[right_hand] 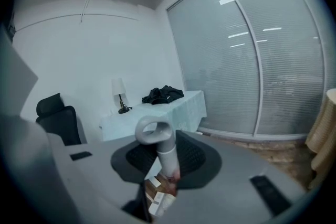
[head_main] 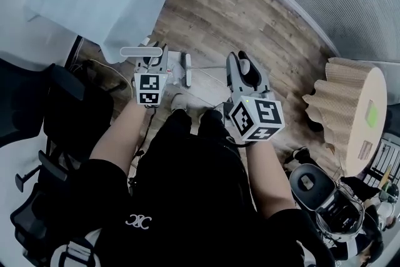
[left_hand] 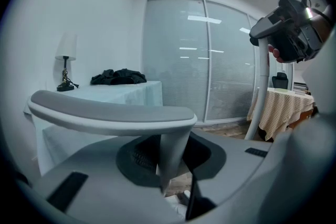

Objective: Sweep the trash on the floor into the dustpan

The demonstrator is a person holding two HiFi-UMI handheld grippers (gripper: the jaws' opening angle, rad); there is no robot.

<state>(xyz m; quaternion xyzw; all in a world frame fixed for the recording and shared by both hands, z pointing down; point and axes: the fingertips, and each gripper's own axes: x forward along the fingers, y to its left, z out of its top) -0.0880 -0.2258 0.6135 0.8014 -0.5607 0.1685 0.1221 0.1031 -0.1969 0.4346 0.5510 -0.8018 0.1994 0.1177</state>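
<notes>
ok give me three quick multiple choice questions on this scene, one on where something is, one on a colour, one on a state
1. Where does the black heap of clothes lie?
A. on the floor
B. on the table with the pale cloth
C. on the office chair

2. What colour is the loop-topped handle in the right gripper?
A. red
B. green
C. pale grey

3. How is the left gripper?
A. shut on the bar-topped handle
B. wide open and empty
C. shut on a cup

Answers:
1 B, the heap sits on the tabletop near the lamp.
2 C, the loop and stem both show pale grey in the right gripper view.
3 A, its jaws close on the stem under the flat bar.
</notes>
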